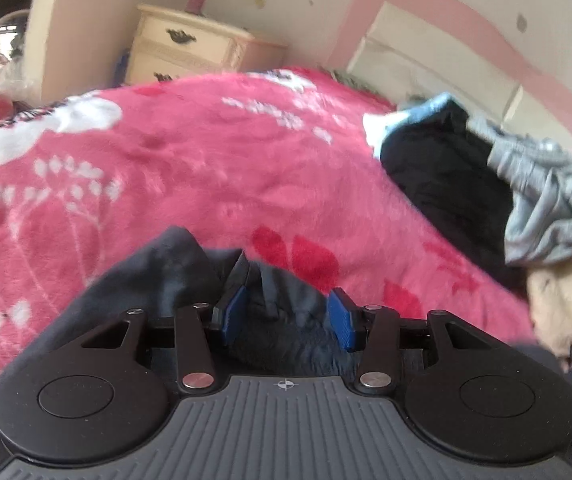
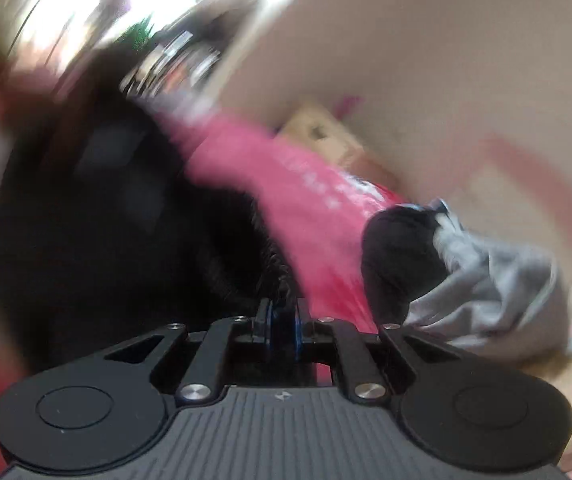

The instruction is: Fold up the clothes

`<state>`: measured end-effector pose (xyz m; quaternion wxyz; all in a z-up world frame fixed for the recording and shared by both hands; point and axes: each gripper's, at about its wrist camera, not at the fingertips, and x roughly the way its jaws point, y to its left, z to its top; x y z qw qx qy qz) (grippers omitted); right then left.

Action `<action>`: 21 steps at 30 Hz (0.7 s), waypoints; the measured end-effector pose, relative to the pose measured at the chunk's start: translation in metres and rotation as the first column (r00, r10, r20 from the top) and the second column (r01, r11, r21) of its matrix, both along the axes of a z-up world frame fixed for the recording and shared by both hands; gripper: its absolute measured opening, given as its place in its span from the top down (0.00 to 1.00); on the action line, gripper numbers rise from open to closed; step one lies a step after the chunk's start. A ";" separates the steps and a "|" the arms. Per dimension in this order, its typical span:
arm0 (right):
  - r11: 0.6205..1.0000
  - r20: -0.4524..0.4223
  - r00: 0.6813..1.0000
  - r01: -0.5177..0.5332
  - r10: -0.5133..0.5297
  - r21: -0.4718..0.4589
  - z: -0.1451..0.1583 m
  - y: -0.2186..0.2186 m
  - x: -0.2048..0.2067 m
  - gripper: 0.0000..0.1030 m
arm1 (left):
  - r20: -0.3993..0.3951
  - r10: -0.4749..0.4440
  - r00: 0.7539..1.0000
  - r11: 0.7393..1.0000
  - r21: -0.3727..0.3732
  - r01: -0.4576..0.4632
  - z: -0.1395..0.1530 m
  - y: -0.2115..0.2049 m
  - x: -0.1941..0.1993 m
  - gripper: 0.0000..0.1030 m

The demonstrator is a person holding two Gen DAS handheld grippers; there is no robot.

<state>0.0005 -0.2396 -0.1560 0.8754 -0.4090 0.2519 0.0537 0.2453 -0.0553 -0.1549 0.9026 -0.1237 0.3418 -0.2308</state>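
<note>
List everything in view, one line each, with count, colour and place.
blanket: one, pink with white flowers, covering the bed
dark garment: one, navy, near edge, bunched between the left gripper's fingers
black garment: one, black, right side in the pile
grey garment: one, grey, on the pile's right
cream cloth: one, cream, below the grey garment
blue-white cloth: one, pale blue and white, behind the black garment
dresser: one, cream, by the far wall
left gripper: one, black with blue pads, part open around the dark garment
right gripper: one, black, nearly shut on dark fabric; view blurred
</note>
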 end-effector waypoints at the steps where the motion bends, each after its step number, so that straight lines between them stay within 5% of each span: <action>1: 0.995 -0.009 1.000 -0.015 0.014 -0.101 -0.013 0.007 -0.006 0.86 | 0.014 0.010 1.000 1.000 -0.006 -0.010 0.003 0.001 -0.002 0.47; 3: 0.972 -0.005 1.000 -0.023 0.022 -0.235 -0.030 0.017 -0.012 0.78 | 0.020 0.003 1.000 1.000 0.019 -0.003 0.005 -0.001 -0.003 0.45; 7: 0.989 0.043 0.996 0.079 -0.074 -0.128 -0.006 0.015 -0.017 0.75 | 0.038 -0.056 0.998 0.986 0.158 0.049 0.002 -0.015 -0.007 0.45; 10: 0.983 0.083 0.988 0.115 -0.127 0.140 0.036 0.008 -0.025 0.74 | 0.069 -0.064 0.996 0.972 0.232 0.047 0.000 -0.024 -0.012 0.43; 12: 0.930 0.050 0.990 0.110 -0.135 0.351 0.059 0.005 -0.026 0.74 | 0.087 -0.063 0.994 0.963 0.268 0.037 -0.002 -0.027 -0.015 0.41; 15: 0.865 0.035 0.991 0.094 -0.128 0.493 0.071 0.013 -0.016 0.74 | 0.101 -0.052 0.994 0.956 0.291 0.021 -0.004 -0.029 -0.017 0.41; 18: 0.864 -0.002 0.994 0.098 -0.111 0.494 0.059 0.026 0.004 0.74 | 0.107 -0.047 0.993 0.951 0.309 0.012 -0.003 -0.031 -0.017 0.40; 21: 0.915 -0.094 0.984 0.178 -0.154 0.361 0.021 0.016 0.022 0.76 | 0.109 -0.043 0.993 0.947 0.321 0.006 -0.001 -0.032 -0.016 0.40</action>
